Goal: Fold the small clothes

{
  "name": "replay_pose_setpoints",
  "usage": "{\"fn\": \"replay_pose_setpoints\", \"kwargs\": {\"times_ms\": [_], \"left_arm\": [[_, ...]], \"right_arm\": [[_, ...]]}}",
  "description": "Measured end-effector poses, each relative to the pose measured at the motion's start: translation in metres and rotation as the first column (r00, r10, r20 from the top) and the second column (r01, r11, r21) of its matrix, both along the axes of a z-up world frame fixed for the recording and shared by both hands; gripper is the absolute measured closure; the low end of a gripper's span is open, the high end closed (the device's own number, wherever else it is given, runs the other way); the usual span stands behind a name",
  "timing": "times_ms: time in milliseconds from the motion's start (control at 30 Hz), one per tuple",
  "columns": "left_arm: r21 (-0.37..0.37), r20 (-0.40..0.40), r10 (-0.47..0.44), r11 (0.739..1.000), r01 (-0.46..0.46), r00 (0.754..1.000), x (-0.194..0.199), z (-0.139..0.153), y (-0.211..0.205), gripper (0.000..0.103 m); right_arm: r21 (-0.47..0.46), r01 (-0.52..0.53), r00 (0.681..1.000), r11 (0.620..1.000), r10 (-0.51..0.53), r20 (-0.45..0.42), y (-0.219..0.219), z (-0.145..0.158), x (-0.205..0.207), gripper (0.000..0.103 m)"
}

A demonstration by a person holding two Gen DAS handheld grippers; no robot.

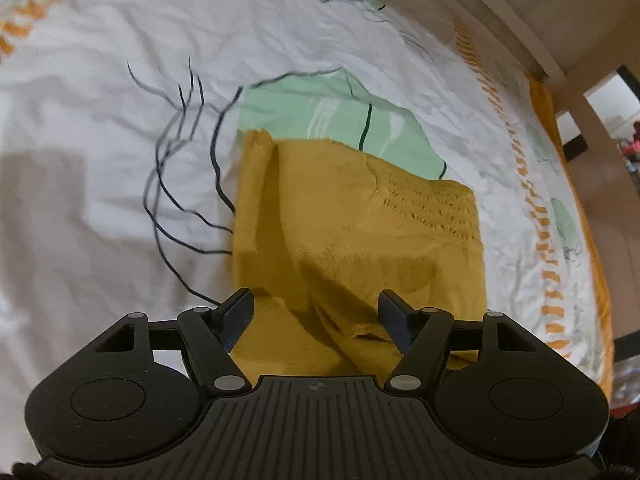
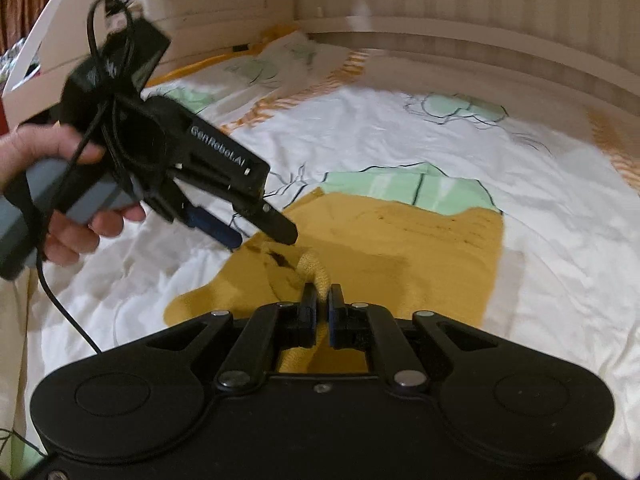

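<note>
A mustard-yellow knitted garment (image 1: 352, 232) lies partly folded on a white bedsheet (image 1: 100, 160) printed with green patches and black lines. In the left wrist view my left gripper (image 1: 316, 308) hovers open over the garment's near edge, with the cloth below its jaws and not pinched. In the right wrist view my right gripper (image 2: 322, 298) is shut on a raised fold at the near edge of the garment (image 2: 400, 248). The left gripper (image 2: 260, 240) shows there too, held in a person's hand (image 2: 72, 236), open and pointing down at the garment's left corner.
A pale wooden bed frame (image 1: 500, 12) runs along the sheet's far side, seen again as the bed frame (image 2: 440, 40) in the right wrist view. A black cable (image 2: 60, 304) hangs from the left gripper. A pillow (image 2: 280, 60) lies at the far corner.
</note>
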State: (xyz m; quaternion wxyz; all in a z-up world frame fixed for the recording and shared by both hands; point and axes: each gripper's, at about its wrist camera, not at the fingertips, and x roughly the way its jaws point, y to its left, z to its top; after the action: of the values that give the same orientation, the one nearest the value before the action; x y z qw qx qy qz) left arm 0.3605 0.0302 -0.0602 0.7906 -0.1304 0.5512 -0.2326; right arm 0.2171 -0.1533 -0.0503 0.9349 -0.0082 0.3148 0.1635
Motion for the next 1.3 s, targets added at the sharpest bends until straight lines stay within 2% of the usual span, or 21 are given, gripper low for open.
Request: {"fn": "replay_pose_setpoints", "kwargs": {"times_ms": [133, 233, 433, 667, 833, 900, 967, 1000, 1167, 1300], "left_arm": [[-0.076, -0.073, 0.021, 0.997, -0.027, 0.997, 0.01, -0.016, 0.0, 0.036], [-0.105, -0.106, 0.019, 0.994, -0.03, 0.994, 0.017, -0.022, -0.002, 0.037], [-0.171, -0.106, 0.015, 0.985, -0.033, 0.994, 0.031, -0.02, -0.007, 0.037], [-0.153, -0.116, -0.001, 0.988, -0.017, 0.993, 0.038, -0.022, -0.022, 0.037], [-0.203, -0.084, 0.032, 0.978, -0.049, 0.996, 0.04, -0.018, -0.023, 0.038], [-0.189, -0.076, 0.047, 0.98, -0.06, 0.996, 0.043, -0.019, -0.025, 0.05], [-0.171, -0.054, 0.06, 0.983, -0.069, 0.997, 0.044, -0.021, -0.028, 0.084], [-0.157, -0.034, 0.067, 0.985, -0.072, 0.997, 0.045, -0.021, -0.029, 0.092], [-0.125, 0.077, 0.035, 0.992, -0.026, 0.996, 0.037, 0.004, -0.028, 0.092], [-0.114, 0.118, 0.019, 0.994, -0.006, 0.993, 0.034, 0.02, -0.014, 0.092]], "right_arm": [[0.022, -0.007, 1.0, 1.0, 0.007, 0.004, -0.004, 0.0, -0.002, 0.093], [0.037, -0.014, 1.0, 0.999, 0.013, 0.009, -0.003, -0.002, -0.003, 0.093], [0.03, -0.064, 0.998, 0.998, 0.063, 0.016, 0.009, -0.008, -0.008, 0.093], [0.028, -0.105, 0.994, 0.994, 0.104, 0.021, 0.021, -0.012, -0.012, 0.093], [0.043, -0.102, 0.995, 0.994, 0.101, 0.02, 0.019, -0.013, -0.016, 0.093], [0.046, -0.099, 0.995, 0.994, 0.098, 0.02, 0.019, -0.013, -0.018, 0.093], [0.051, -0.098, 0.995, 0.994, 0.097, 0.019, 0.019, -0.013, -0.016, 0.093], [0.054, -0.098, 0.995, 0.994, 0.097, 0.017, 0.019, -0.013, -0.015, 0.093], [0.07, -0.108, 0.994, 0.992, 0.106, 0.038, 0.022, -0.007, -0.017, 0.093], [0.084, -0.14, 0.989, 0.987, 0.135, 0.061, 0.034, 0.0, -0.02, 0.093]]}}
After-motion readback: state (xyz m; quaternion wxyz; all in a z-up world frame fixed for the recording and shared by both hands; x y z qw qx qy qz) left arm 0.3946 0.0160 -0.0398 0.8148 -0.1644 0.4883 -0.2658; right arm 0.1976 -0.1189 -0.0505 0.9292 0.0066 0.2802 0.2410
